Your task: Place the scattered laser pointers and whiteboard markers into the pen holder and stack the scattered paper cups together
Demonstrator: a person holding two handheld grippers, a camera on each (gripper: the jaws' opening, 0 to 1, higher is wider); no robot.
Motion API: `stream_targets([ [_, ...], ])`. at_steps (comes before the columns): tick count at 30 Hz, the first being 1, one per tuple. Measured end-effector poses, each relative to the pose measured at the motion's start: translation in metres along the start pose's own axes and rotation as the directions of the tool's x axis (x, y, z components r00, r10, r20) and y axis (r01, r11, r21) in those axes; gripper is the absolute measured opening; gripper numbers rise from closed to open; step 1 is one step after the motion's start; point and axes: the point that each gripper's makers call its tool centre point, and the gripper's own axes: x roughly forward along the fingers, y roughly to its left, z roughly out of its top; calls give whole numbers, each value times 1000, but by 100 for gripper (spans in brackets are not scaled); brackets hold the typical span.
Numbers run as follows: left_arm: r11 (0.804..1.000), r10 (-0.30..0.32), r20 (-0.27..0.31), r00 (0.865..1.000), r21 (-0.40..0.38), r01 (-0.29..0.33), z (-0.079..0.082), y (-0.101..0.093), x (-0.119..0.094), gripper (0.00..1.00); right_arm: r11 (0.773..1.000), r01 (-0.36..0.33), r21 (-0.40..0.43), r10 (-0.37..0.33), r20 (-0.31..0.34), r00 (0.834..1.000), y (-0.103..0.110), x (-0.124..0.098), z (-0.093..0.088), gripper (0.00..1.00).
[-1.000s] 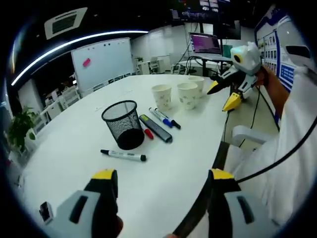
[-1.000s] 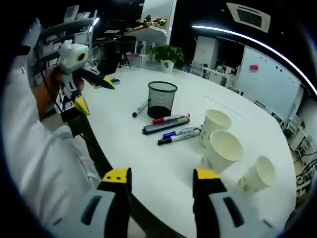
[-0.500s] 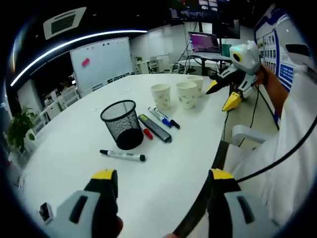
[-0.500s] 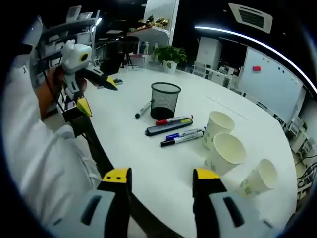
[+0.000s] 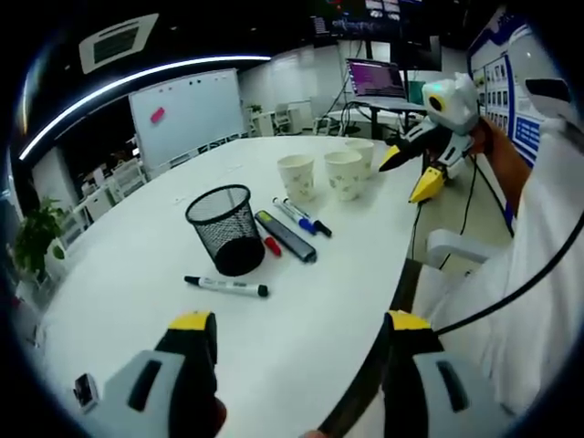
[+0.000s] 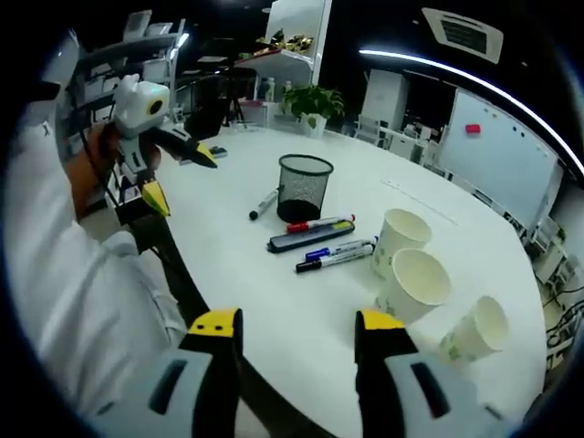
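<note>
A large white round table (image 5: 119, 274) is taking up the middle of an open office. On it a black mesh pen holder (image 5: 224, 228) is standing upright. Just in front of it a black-capped marker (image 5: 226, 286) is lying alone. Beside the holder, a red marker (image 5: 271, 244), a dark flat laser pointer (image 5: 286, 236) and two more markers, blue (image 5: 294, 215) and black (image 5: 312, 222), are lying close together in a row. Beyond them three paper cups are standing apart, unstacked: one (image 5: 297, 176) nearest the pens, a second (image 5: 346, 174) next to it, a third (image 5: 362, 151) behind.

The left gripper (image 5: 297, 330) is hovering over the table's near edge, jaws spread wide and holding nothing. The right gripper (image 6: 297, 330) is likewise hanging open and empty over the opposite edge, near the cups (image 6: 412, 285); in the left gripper view it is showing above the far rim, held by a hand with a white sleeve (image 5: 538, 274).

Around the table, a whiteboard (image 5: 187, 114) is standing at the back, a curved light strip (image 5: 137, 80) is glowing on the dark ceiling, a laptop (image 5: 377, 79) is sitting lit on a far desk, and a potted plant (image 5: 35, 233) is standing at the side.
</note>
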Motion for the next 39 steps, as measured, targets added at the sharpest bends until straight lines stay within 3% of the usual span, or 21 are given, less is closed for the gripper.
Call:
stream_targets([
  [39, 1000, -8, -3, 1000, 0, 8, -2, -1, 4, 75, 999, 35, 22, -35, -14, 999, -10, -2, -10, 50],
])
